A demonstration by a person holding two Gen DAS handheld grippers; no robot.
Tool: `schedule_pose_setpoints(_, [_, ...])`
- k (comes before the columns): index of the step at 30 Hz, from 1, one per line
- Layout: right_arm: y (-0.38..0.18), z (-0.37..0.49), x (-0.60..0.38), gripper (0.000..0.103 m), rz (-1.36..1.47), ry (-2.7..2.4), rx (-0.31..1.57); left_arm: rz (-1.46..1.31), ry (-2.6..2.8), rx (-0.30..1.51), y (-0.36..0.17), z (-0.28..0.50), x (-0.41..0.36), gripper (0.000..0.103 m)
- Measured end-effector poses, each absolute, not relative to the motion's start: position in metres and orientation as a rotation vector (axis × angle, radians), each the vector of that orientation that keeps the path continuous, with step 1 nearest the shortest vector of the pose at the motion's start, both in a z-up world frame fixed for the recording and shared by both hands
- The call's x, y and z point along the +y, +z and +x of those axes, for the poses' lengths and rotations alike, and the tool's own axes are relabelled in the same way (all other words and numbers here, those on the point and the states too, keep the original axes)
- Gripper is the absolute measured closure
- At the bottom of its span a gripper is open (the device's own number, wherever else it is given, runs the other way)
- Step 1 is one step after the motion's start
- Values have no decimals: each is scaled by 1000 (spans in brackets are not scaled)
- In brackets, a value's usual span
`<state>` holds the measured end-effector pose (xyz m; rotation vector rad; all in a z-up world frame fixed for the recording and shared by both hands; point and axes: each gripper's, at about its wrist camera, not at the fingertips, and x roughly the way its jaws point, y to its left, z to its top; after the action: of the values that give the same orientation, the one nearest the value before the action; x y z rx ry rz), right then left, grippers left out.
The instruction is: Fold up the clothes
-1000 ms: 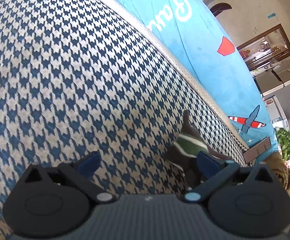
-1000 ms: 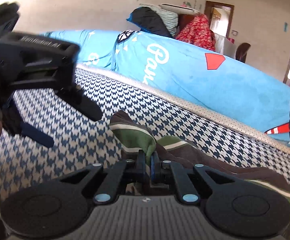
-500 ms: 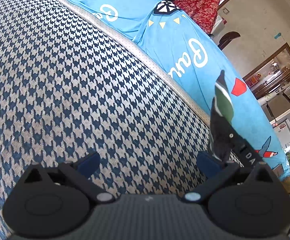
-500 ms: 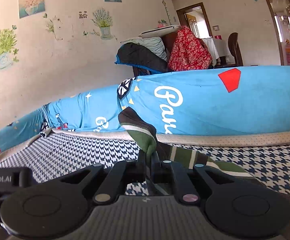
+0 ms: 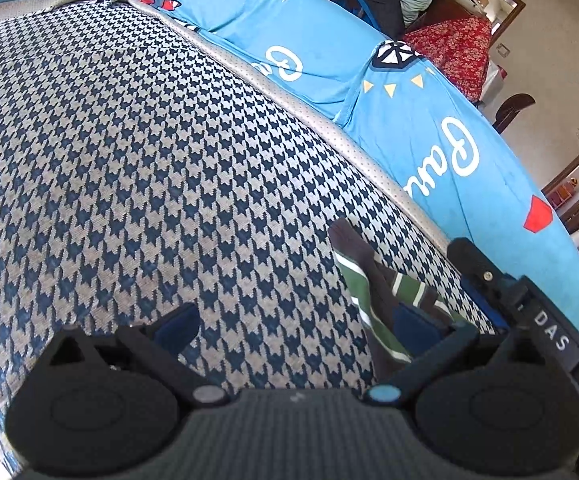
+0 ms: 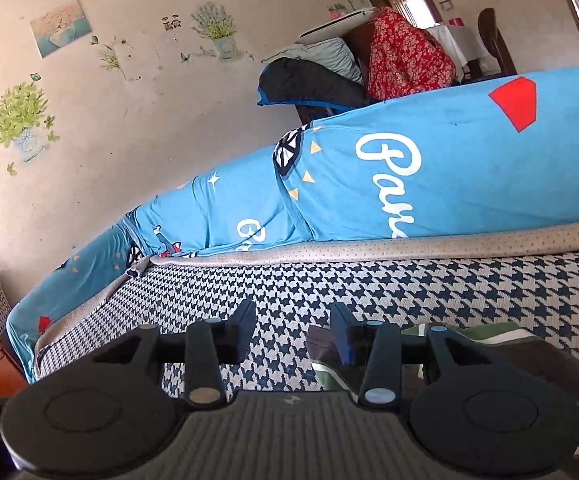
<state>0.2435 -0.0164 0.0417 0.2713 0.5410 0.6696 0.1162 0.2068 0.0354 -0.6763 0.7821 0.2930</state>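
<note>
Lying by the sofa's piped edge, striped garment sits free of both open claws.

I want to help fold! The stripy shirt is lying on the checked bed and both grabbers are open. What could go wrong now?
The right gripper has just been opening its jaws, and nothing is between them, so the striped garment may settle bunched instead of flat. The left gripper is open with cloth beside one finger; it could snag or drag the fold. The two grippers sit close together and might bump.
</note>
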Motion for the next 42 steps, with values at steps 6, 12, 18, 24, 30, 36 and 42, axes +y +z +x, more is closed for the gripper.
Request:
schedule_pose_setpoints(6, [51, 229, -35, 62, 199, 643, 513, -653, 303, 751, 45, 116, 192, 0])
schedule_pose_setpoints(12, [56, 228, -86, 62, 170, 544, 528, -595, 200, 717, 64, 127, 160, 0])
schedule_pose_setpoints(18, [61, 234, -161, 62, 151, 417, 533, -549, 90, 780, 58, 149, 124, 0])
schedule_pose_setpoints(24, [49, 245, -233, 62, 150, 294, 571, -513, 44, 837, 49, 170, 97, 0])
schedule_pose_setpoints(30, [33, 256, -269, 61, 110, 245, 593, -556, 9, 889, 40, 177, 84, 0])
schedule_pose_setpoints(36, [13, 265, -263, 59, 50, 315, 634, -546, -2, 912, 35, 178, 74, 0])
schedule_pose_setpoints(42, [-13, 275, -251, 57, -69, 333, 719, -531, -4, 935, 32, 179, 69, 0])
